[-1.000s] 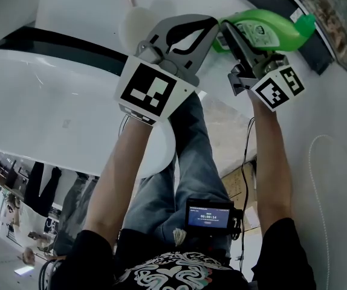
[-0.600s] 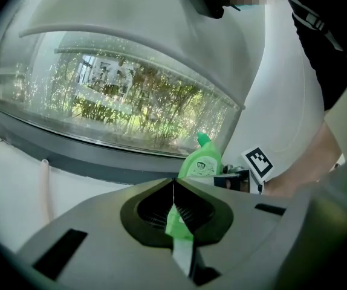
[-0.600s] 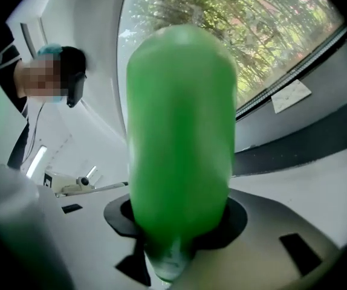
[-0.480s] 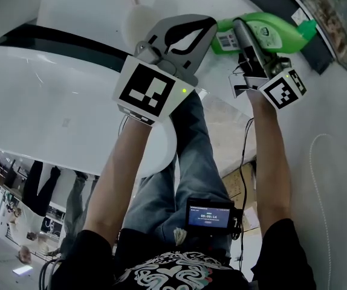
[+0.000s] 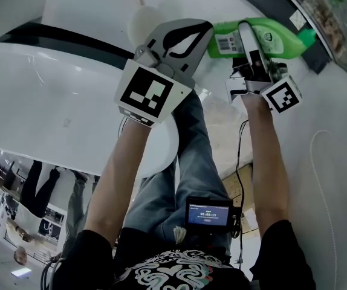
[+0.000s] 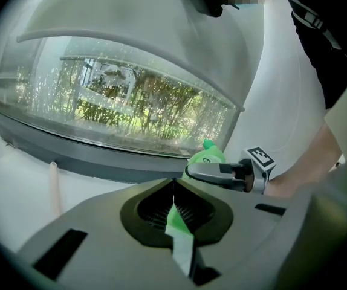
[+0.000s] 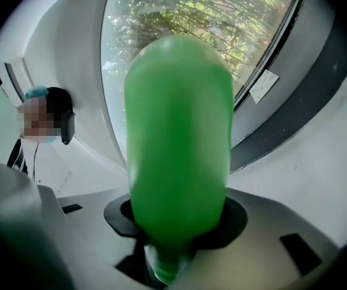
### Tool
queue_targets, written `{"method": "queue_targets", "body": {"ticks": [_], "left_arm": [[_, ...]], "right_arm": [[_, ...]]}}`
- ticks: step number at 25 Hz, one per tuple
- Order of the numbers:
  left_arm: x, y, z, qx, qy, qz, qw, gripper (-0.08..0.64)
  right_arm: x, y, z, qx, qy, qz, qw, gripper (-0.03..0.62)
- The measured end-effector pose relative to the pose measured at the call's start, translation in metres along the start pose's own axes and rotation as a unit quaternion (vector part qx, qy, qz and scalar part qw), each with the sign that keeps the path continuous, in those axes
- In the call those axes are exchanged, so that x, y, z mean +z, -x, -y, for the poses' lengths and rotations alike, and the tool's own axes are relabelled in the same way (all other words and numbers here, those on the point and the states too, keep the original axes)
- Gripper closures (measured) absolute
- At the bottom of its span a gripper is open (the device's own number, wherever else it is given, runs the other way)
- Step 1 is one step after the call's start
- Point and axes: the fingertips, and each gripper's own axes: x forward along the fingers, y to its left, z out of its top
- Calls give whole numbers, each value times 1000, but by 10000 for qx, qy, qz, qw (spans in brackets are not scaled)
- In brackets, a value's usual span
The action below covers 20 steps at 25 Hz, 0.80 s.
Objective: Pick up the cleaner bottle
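Note:
The green cleaner bottle point(image 5: 273, 38) is held off the white surface, lying sideways in the head view with its cap toward the dark window sill. My right gripper point(image 5: 249, 35) is shut on it around the body. In the right gripper view the bottle point(image 7: 176, 144) fills the middle and stands up out of the jaws of the right gripper point(image 7: 173, 234). My left gripper point(image 5: 205, 26) hovers just left of the bottle, jaws shut together on nothing. In the left gripper view its tips point(image 6: 173, 189) meet, and beyond them I see the bottle's cap point(image 6: 208, 156).
A curved white surface point(image 5: 71, 95) runs under both grippers, edged by a dark sill point(image 5: 318, 56) below a window with greenery point(image 6: 143, 101). A pale round thing on a thin rod point(image 5: 144, 18) lies beyond the left gripper. A small screen point(image 5: 208, 214) hangs at the person's chest.
My right gripper has carried the bottle a little to the left, toward the left gripper, and the bottle has turned more level. The left gripper has barely moved.

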Motion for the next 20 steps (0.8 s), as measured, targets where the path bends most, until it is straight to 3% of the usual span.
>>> {"method": "queue_targets", "body": {"ticks": [11,20], "left_arm": [[-6,30,6,-43,-274,-212,9994,543],[3,46,15,40,-294,-70,9995,543]], "right_arm": [[1,-4,-38,217,-521,249,9981,388],[5,-6,-58,305,-679,281,9968,388]]}}
